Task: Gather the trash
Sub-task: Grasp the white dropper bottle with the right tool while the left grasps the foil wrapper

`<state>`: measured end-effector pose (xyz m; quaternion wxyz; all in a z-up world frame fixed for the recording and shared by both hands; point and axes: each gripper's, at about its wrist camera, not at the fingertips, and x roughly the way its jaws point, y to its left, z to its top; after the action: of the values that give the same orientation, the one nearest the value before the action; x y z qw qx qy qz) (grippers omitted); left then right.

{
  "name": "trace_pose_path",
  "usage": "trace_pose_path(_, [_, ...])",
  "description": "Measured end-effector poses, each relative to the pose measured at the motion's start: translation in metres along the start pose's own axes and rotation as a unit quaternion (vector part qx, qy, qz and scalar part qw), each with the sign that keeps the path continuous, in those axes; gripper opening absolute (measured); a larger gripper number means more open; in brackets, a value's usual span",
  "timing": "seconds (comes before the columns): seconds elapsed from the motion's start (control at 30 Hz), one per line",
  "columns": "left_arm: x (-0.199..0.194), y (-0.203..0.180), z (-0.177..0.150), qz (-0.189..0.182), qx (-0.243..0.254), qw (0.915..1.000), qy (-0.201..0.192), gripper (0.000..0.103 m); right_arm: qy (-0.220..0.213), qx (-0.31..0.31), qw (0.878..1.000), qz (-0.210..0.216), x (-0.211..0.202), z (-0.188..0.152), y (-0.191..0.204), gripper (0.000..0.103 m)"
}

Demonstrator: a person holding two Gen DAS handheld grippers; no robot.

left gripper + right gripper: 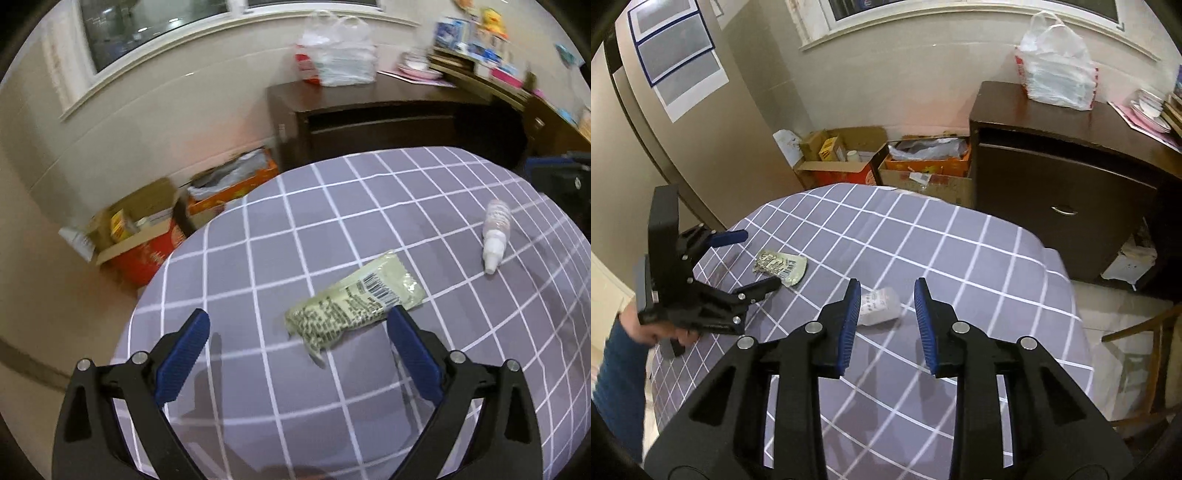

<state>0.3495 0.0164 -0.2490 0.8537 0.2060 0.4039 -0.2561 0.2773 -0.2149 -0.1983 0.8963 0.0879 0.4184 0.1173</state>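
Note:
A crumpled pale green wrapper [352, 302] with a barcode lies on the grey checked tablecloth [280, 229]. My left gripper [299, 317] is open wide, just above and short of it, with the wrapper's right end by the right finger. A small clear plastic bottle [495, 232] with a white cap lies to the right. In the right wrist view my right gripper [886, 291] is open, with the bottle [881, 301] lying between and just beyond its fingertips. The left gripper [759, 258] and the wrapper [781, 267] show at the left.
Open cardboard boxes [849, 155] with clutter stand on the floor beyond the table's far edge. A dark wooden cabinet [1063, 177] carries a white plastic bag [1056, 66]. A wooden chair [1145, 354] stands at the right. A fridge-like beige panel [701, 129] is at the left.

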Motion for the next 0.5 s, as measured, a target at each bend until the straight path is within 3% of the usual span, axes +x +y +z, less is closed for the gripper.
trace_pose_path(0.17, [-0.001, -0.014, 0.005, -0.035, 0.039, 0.9986, 0.003, 0.092, 0.007, 0.011, 1.000, 0.002, 0.000, -0.004, -0.006, 0.030])
trace_pose_path(0.23, [-0.003, -0.017, 0.004, -0.058, 0.034, 0.9977, 0.001, 0.072, 0.017, 0.013, 1.000, 0.003, 0.006, -0.006, -0.005, 0.031])
trace_pose_path(0.3, [-0.006, -0.019, 0.001, -0.080, 0.028, 0.9964, 0.002, 0.058, 0.027, 0.013, 1.000, 0.005, 0.012, -0.007, -0.001, 0.031])
trace_pose_path(0.5, [-0.011, -0.036, -0.001, -0.079, 0.051, 0.9956, 0.003, 0.027, 0.045, 0.032, 0.998, 0.009, 0.033, -0.009, 0.012, 0.031])
